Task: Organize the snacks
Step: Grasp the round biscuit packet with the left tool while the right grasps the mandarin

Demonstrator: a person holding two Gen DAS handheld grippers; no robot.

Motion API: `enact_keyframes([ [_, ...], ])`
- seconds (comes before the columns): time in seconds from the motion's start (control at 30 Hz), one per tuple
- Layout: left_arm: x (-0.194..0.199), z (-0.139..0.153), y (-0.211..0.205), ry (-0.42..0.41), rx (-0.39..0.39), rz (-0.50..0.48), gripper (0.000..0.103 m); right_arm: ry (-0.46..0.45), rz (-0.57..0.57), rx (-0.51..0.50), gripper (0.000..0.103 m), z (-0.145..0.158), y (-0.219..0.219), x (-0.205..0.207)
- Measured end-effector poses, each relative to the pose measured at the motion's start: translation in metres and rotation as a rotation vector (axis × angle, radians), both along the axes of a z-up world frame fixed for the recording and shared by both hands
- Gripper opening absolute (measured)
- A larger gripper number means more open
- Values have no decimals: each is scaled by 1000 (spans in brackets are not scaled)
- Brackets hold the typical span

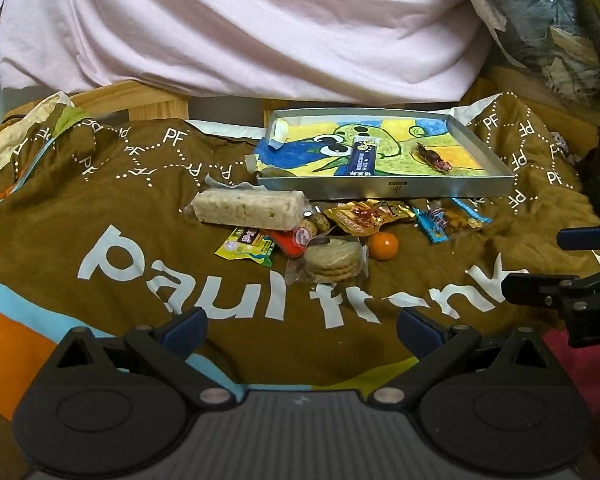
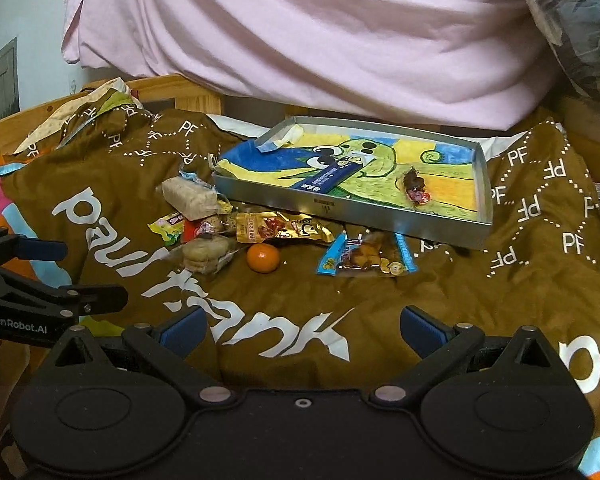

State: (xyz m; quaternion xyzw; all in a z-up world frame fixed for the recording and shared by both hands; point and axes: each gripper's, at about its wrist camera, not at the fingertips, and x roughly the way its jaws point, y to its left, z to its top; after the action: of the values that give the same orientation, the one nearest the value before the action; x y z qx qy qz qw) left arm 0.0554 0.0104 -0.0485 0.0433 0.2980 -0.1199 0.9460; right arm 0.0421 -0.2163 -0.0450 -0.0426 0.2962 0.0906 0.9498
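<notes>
Right view alone shows wall, upper left; both grippers, left (image 1: 300,330) and right (image 2: 300,330), gape empty; bare blanket (image 2: 300,300) below tray (image 2: 352,210) and orange (image 2: 263,258)

Brown printed blanket (image 2: 440,304) covered the bed, metal tray (image 2: 380,216) lay on it, snack packets (image 2: 284,228) and orange (image 2: 263,258) scattered just before the tray

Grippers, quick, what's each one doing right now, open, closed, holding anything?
Left gripper: open, holding nothing, above the brown blanket.
Right gripper: open, holding nothing.
</notes>
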Motion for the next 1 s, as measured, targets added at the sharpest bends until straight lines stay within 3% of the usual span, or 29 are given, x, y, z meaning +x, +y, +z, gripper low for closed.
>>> enact_keyframes([
  [0.27,6,-1,0,-12,7,-9,103,0,30,-12,102,-5,3,11],
  [0.53,38,0,-4,-30,-3,-26,103,-15,60,-50,102,-4,5,33],
  [1.0,79,-11,-3,23,-42,-58,103,10,-10,-30,102,-8,1,73],
])
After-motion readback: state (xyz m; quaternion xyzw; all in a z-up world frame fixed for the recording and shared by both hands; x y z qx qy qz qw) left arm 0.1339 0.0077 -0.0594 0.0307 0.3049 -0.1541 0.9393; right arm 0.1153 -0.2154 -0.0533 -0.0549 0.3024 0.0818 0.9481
